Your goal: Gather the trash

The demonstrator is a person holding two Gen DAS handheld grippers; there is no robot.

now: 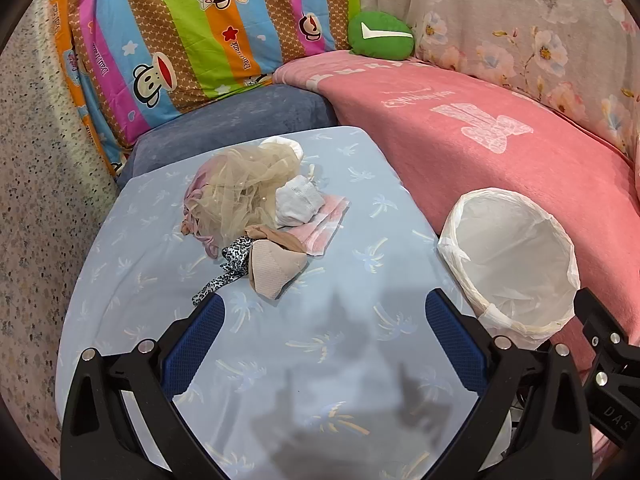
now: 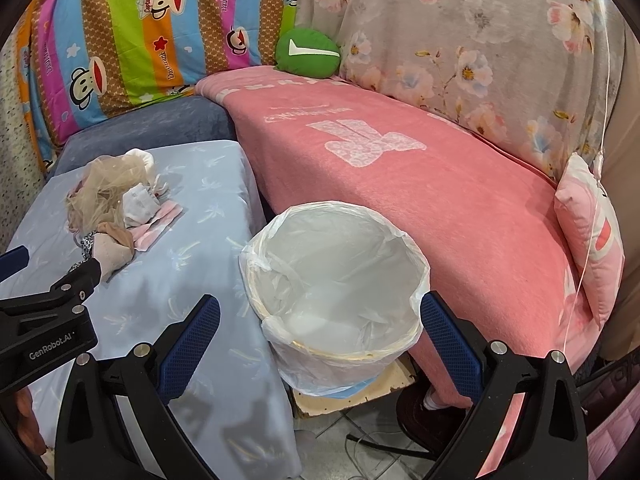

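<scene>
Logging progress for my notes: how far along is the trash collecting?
Nothing looks done: the lined bin appears empty. Nothing is in hand either; the left tongs and right tongs are both open and empty. The whole pile of fabric scraps still lies on the blue-covered table.

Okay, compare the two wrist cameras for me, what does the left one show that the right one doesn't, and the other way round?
Left wrist only: the leopard-print strip's trailing end.

Right wrist only: the pink cushion, tiled floor, and the board under the bin.

Both: the pile of fabric scraps, lined trash bin, and both open grippers, left, right.
</scene>
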